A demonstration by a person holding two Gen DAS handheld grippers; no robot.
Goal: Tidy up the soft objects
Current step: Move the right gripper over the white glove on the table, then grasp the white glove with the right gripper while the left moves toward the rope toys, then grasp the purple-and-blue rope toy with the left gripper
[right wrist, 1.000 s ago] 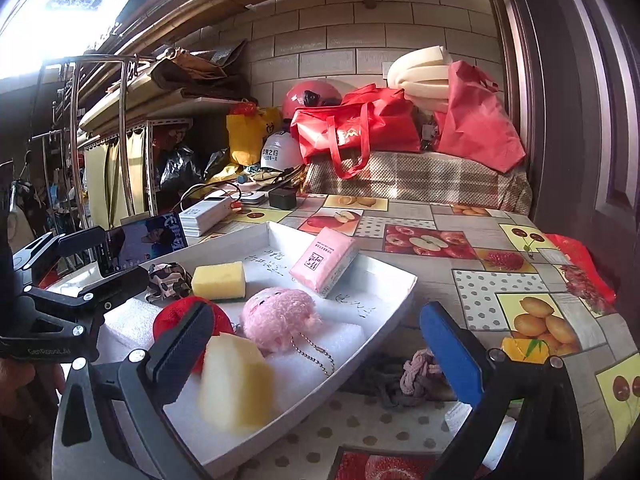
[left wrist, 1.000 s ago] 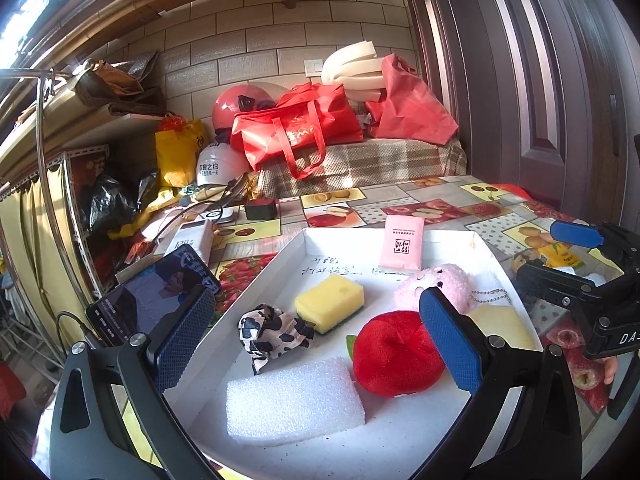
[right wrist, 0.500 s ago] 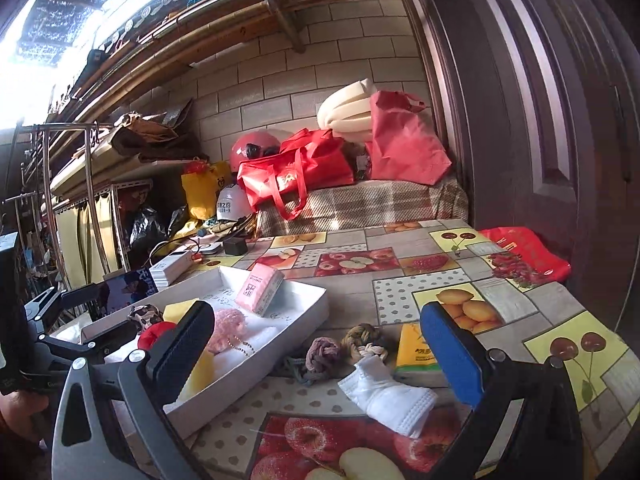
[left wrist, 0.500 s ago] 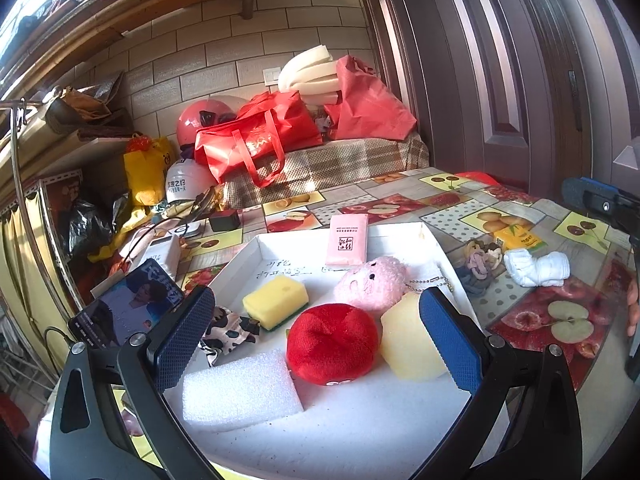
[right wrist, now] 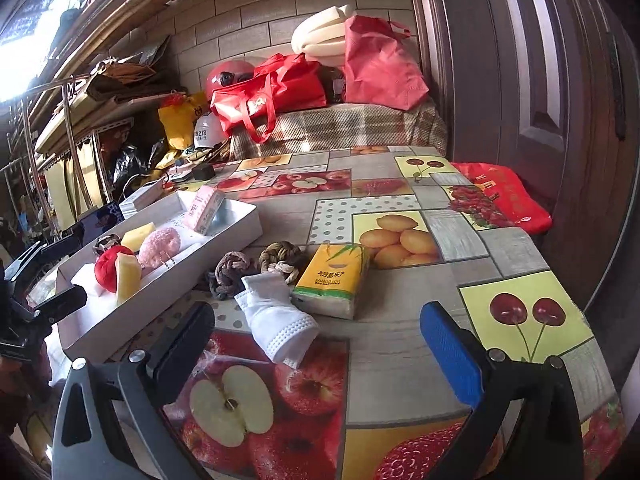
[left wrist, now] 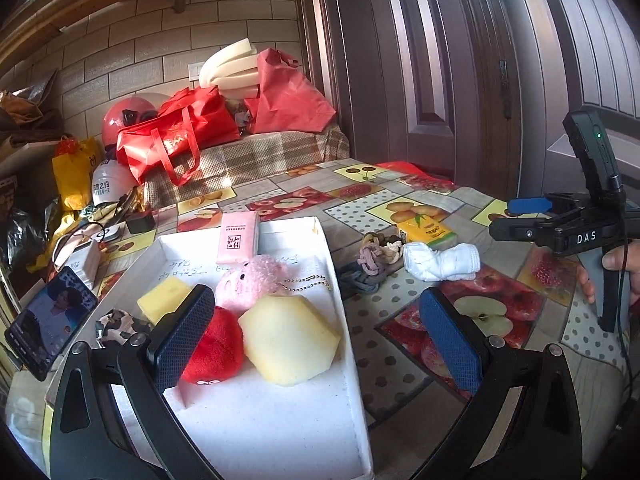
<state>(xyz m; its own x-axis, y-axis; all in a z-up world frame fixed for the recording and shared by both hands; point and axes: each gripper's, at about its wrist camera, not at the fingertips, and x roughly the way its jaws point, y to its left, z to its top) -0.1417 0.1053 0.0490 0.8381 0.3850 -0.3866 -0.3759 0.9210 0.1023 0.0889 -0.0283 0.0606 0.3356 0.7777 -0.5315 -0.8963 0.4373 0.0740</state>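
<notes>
White sock, rolled and lying on the fruit-print worktop outside the white tray, now sits straight ahead of the right gripper; a second ago that view was filled by the tray, so the gripper has swung away toward the loose items. The sock looks like the next pick. Its fingers stand wide apart and empty, the sock just beyond and between them, nearer the left one. The left gripper, also wide and empty, hangs over the tray's right edge beside the yellow sponge.
</notes>
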